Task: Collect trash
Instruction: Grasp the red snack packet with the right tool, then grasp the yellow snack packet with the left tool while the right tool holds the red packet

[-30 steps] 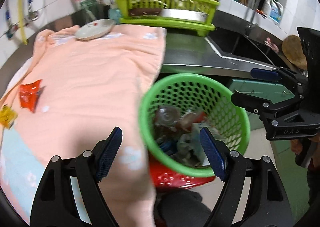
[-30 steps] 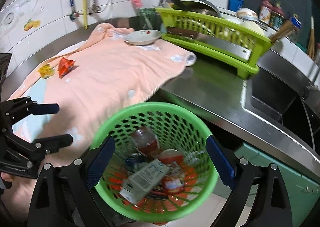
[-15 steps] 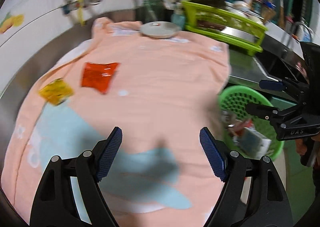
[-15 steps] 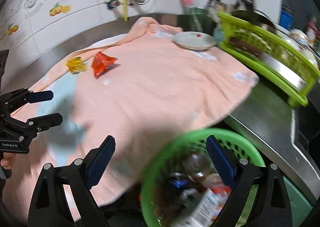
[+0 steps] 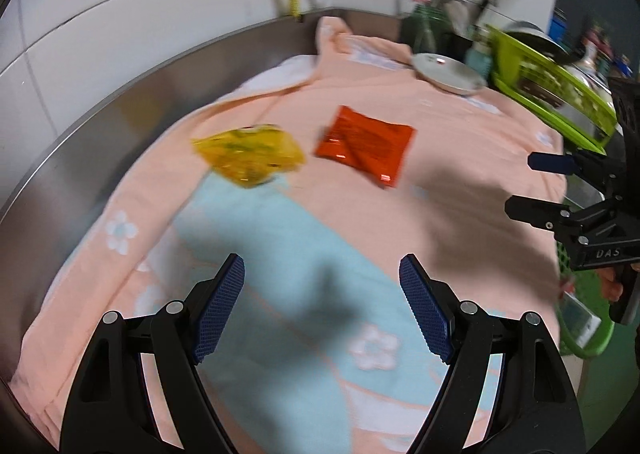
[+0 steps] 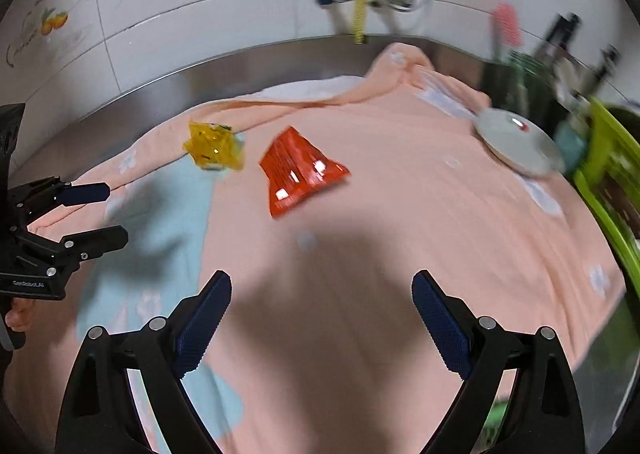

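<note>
Jaws of both grippers stand wide apart and hold nothing. Left gripper (image 5: 322, 308) sits at the bottom centre of its own view, over the pale blue panel of the peach terry towel with white flowers (image 5: 460, 158). Right gripper (image 6: 322, 324) sits at the bottom centre of its view, over the peach part of that towel, in its own shadow.

Two pieces of trash lie on the towel, just beside each other but apart:
- flat orange-red foil sachet (image 5: 366, 144), centre of the left view; long axis runs upper left to lower right, one corner pointing to the lower right.
- crumpled yellow transparent wrapper (image 5: 248, 154), left of the sachet, at the seam of peach and blue; long axis roughly level across the frame.

In the right view the sachet (image 6: 300, 172) fans wider toward the lower left, with the wrapper (image 6: 212, 148) at its upper left.

Surroundings: white shallow dish (image 5: 448, 72) on the towel's far edge, upper right; lime-green plastic dish rack (image 5: 548, 82) beyond it. Green mesh waste basket (image 5: 586, 338) shows partly at the right edge, behind the right gripper; its contents are blurred. Nothing lies between either gripper and the trash.
</note>
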Demonstrator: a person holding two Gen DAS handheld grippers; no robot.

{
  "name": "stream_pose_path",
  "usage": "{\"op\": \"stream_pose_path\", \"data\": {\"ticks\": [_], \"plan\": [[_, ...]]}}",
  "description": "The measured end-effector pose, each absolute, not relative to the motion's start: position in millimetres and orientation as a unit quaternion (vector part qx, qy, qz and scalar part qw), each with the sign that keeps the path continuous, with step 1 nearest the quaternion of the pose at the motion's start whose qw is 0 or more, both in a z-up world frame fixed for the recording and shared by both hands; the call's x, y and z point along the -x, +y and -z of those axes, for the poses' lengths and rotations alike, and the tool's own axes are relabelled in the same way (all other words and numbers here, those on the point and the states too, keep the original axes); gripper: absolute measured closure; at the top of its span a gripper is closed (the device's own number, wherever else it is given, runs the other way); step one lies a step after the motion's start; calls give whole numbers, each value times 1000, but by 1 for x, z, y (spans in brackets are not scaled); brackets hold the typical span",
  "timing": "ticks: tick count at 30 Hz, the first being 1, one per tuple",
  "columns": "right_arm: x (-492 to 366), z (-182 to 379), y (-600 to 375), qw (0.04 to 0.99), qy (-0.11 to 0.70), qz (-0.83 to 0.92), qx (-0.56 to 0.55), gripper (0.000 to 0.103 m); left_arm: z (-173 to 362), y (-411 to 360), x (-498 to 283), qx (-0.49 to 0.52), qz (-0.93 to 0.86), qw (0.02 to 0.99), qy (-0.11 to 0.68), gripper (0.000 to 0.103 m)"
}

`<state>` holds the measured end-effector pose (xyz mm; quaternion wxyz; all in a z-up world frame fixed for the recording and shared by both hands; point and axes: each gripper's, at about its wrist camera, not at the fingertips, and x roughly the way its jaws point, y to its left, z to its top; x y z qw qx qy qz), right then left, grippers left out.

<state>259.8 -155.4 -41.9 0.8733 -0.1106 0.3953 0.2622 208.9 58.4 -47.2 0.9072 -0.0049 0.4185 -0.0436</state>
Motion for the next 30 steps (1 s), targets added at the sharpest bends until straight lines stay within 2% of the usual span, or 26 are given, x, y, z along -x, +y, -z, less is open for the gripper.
{"op": "stream_pose_path", "data": {"ticks": [11, 19, 30], "plan": [[-328, 55, -74, 856, 382, -297, 184, 15, 52, 111, -240, 50, 4, 904, 424, 26], [-368, 81, -46, 843, 409, -292, 194, 20, 57, 125, -265, 75, -4, 900, 430, 25], [-380, 93, -52, 840, 426, -288, 175, 44, 54, 129, -310, 119, -11, 891, 437, 24]]}}
